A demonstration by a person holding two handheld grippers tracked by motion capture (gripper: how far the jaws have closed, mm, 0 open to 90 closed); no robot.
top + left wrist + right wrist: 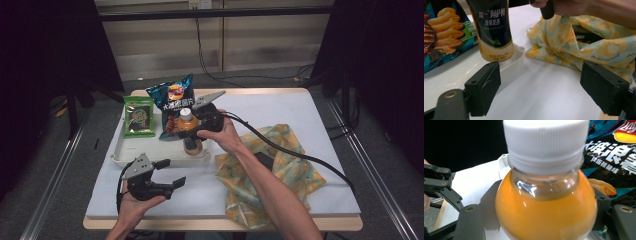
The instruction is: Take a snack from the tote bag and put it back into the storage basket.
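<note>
— So, from the high view first: where does the bottle [189, 131] sit relative to the two claws?

— It stands upright at the near right corner of the white tray [131, 150], just in front of the blue chip bag [172, 102]. The right gripper [196, 127] is right at it, reaching in from the right side, its hand wrapped around the body. The left gripper [167, 172] rests well apart, nearer the front edge of the table, jaws spread with nothing in them.

— And the left gripper view?

— Looking past its own two black jaws — wide apart, bare table between them — the bottle [495, 30] rises ahead and to the left, its base on the tray's corner [517, 56]. Its long axis is vertical, label upright. The yellow-patterned cloth [584, 42] lies crumpled to the right, with the other hand coming in above it.

— Right gripper view?

— The bottle [546, 202] is very close, white cap [545, 141] on top, orange shoulder bulging between the jaws. The pads [491, 207] flank it on both sides — they look to be clamped against the body just below the shoulder, though the contact itself is partly hidden by the bulge.

— So which hand matters for the coming move?

— The right one, I'd judge. It has the bottle gripped across its upright axis, so a straight lift or set-down keeps it vertical. The left claw stays out of the way, open.
</note>
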